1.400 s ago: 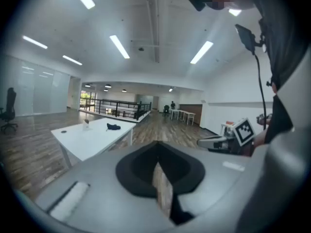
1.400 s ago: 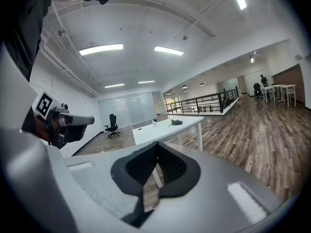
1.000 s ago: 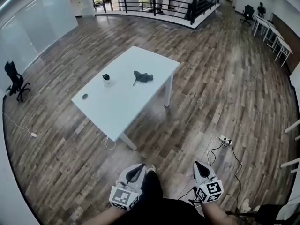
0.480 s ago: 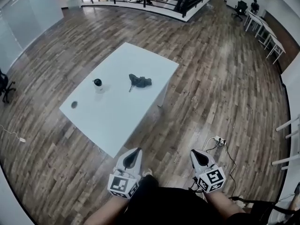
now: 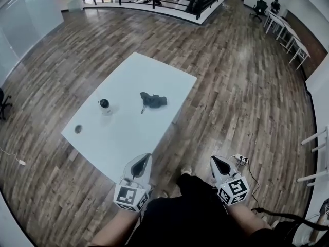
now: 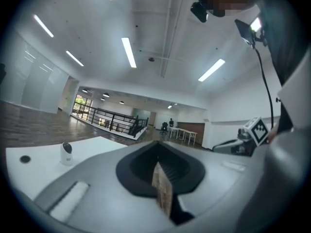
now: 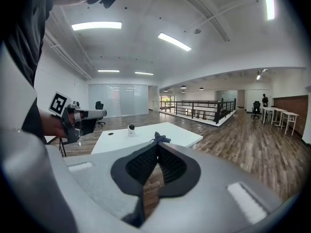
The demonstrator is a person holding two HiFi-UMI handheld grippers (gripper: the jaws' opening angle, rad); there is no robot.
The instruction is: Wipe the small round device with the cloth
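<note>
Small round device (image 5: 104, 105) stands left on the white table (image 5: 133, 138), the dark cloth (image 5: 152, 100) well apart to its right. It looks light, rigid, easily tipped; the soft cloth suits pinching at a raised fold. Left gripper (image 5: 140, 166) and right gripper (image 5: 220, 164), the 2 claws, are pressed together, empty.

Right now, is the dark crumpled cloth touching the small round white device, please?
Apart: the head view shows bare white tabletop between the cloth and the device.

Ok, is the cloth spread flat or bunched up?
Bunched up: the dark cloth lies in a crumpled heap on the white table, apart from the small round device.
</note>
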